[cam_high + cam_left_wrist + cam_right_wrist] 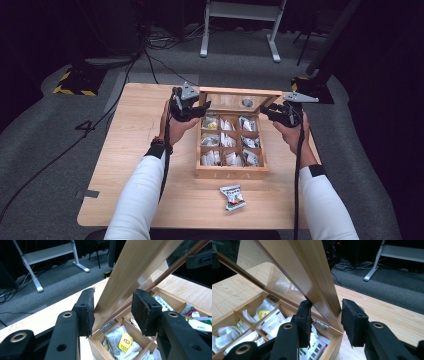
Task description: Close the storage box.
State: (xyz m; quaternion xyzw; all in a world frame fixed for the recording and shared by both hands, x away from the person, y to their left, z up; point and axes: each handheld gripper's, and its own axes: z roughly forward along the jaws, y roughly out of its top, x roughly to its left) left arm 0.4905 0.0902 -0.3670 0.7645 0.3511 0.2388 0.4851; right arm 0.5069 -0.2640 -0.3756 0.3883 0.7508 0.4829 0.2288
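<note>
**Two grippers at the raised lid of a wooden tea box**

A light wooden table (pixel 125 150) stands on grey carpet in a dim room, with black cables trailing across the floor and a white metal frame (pixel 240 20) behind it. Near the table's far edge sits a wooden box (pixel 231 172) divided into nine compartments, each holding white and coloured tea-bag sachets. Its glass-paned lid (pixel 240 100) is hinged at the back and stands raised and tilted. One loose sachet (pixel 233 197) lies on the table just in front of the box.

The left gripper (pixel 200 107) is at the lid's left edge. In the left gripper view the wooden lid frame (pixel 130 272) passes between the jaws, which stand apart with a gap at each pad. The right gripper (pixel 267 111) is at the lid's right edge; there the frame (pixel 312 277) touches one pad and stays clear of the other, so neither gripper clamps.
</note>
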